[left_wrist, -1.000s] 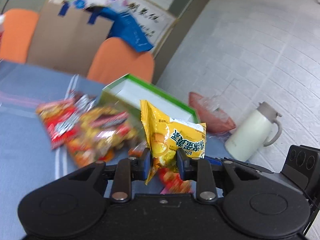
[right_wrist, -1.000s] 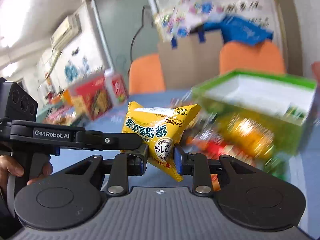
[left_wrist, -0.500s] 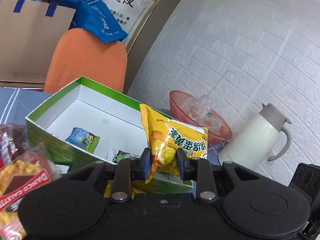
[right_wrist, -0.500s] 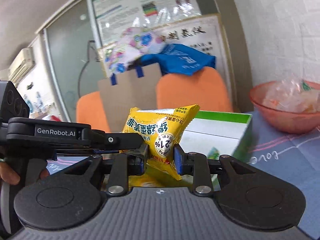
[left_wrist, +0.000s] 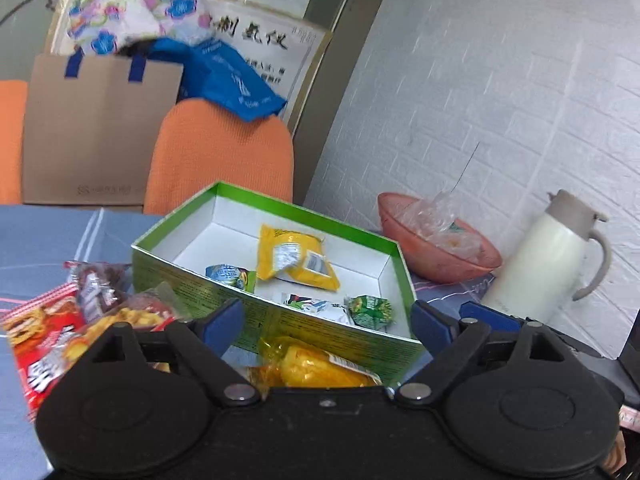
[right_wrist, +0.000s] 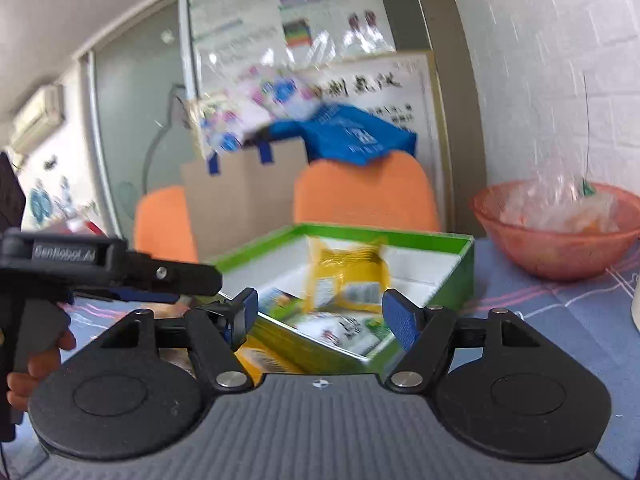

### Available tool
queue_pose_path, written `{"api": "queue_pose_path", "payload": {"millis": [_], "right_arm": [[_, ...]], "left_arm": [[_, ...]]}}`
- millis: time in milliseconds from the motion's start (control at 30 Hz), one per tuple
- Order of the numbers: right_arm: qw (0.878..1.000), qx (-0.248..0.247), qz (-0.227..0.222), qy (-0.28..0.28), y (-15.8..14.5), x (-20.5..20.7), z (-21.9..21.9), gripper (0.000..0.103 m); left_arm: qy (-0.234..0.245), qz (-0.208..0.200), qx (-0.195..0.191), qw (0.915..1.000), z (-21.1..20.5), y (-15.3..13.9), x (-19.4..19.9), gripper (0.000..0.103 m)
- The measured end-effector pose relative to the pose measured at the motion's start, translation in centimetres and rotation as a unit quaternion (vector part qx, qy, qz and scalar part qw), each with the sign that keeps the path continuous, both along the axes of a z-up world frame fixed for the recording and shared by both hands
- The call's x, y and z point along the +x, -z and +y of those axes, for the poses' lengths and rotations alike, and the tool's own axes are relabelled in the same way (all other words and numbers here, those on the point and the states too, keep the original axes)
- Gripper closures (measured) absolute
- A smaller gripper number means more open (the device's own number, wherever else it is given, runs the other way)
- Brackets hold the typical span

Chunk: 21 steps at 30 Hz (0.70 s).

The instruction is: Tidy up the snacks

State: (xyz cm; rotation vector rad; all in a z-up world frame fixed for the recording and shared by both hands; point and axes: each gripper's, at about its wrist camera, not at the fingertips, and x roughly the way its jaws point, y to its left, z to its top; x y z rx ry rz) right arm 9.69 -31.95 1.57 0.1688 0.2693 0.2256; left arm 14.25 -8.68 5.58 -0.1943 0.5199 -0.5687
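both jaws just sprang wide: left gripper [left_wrist: 326, 320] and right gripper [right_wrist: 316, 312] empty; yellow packet [left_wrist: 294, 258] inside green box [left_wrist: 280, 320], mid-floor.

Box [left_wrist: 280, 320] sitting on table [left_wrist: 48, 236]; snack packet [left_wrist: 294, 258] lying inside box. Loose snack packs [left_wrist: 60, 340] lying left of box. Bowl [left_wrist: 436, 256] sitting right of box, thermos jug [left_wrist: 544, 256] standing beyond bowl. Chair [left_wrist: 220, 156] standing behind box.

The left tongs [left_wrist: 326, 322] have a matte black body with two round discs, silver screws at the pivots and blue pads on the fingers [left_wrist: 224, 320]. The right tongs [right_wrist: 320, 312] show a ribbed grey base, black linkage arms, silver screws and blue pads. At the right view's left edge, white lettering marks a black handle.
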Motion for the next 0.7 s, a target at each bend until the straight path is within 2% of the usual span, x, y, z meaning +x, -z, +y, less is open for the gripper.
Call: {"api": "queue_pose_path", "payload": {"millis": [133, 267, 433, 533, 600, 667, 700], "right_arm": [[1.000, 0.000, 0.003, -0.008, -0.9, -3.4, 0.7, 0.000], [0.999, 0.011, 0.031, -0.041, 0.2, -6.4, 1.7, 0.000], [0.994, 0.021, 0.079, -0.077, 2.0, -8.6, 3.9, 0.000], [0.991, 0.005, 0.083, -0.103, 2.2, -8.9, 6.0, 0.000], [0.991, -0.009, 0.076, -0.105, 2.3, -8.7, 7.3, 0.010], [0.991, -0.014, 0.086, -0.104, 2.6, -7.9, 8.1, 0.015], [0.989, -0.014, 0.096, -0.108, 3.1, -7.5, 8.3, 0.024]], "left_arm": [[-0.005, -0.002, 0.008, 1.0000, 1.4, -0.4, -4.2, 0.000], [-0.002, 0.025, 0.010, 0.9996, 2.9, 1.7, -7.1, 0.000], [-0.003, 0.095, -0.042, 0.9946, 5.5, 5.2, -8.7, 0.000], [-0.013, 0.118, -0.067, 0.9906, 7.0, 6.3, -9.6, 0.000], [-0.017, 0.119, -0.068, 0.9904, 7.6, 6.3, -9.8, 0.000], [-0.024, 0.118, -0.065, 0.9906, 8.0, 6.2, -9.9, 0.000], [-0.023, 0.117, -0.068, 0.9906, 8.3, 6.4, -10.0, 0.000]]}}
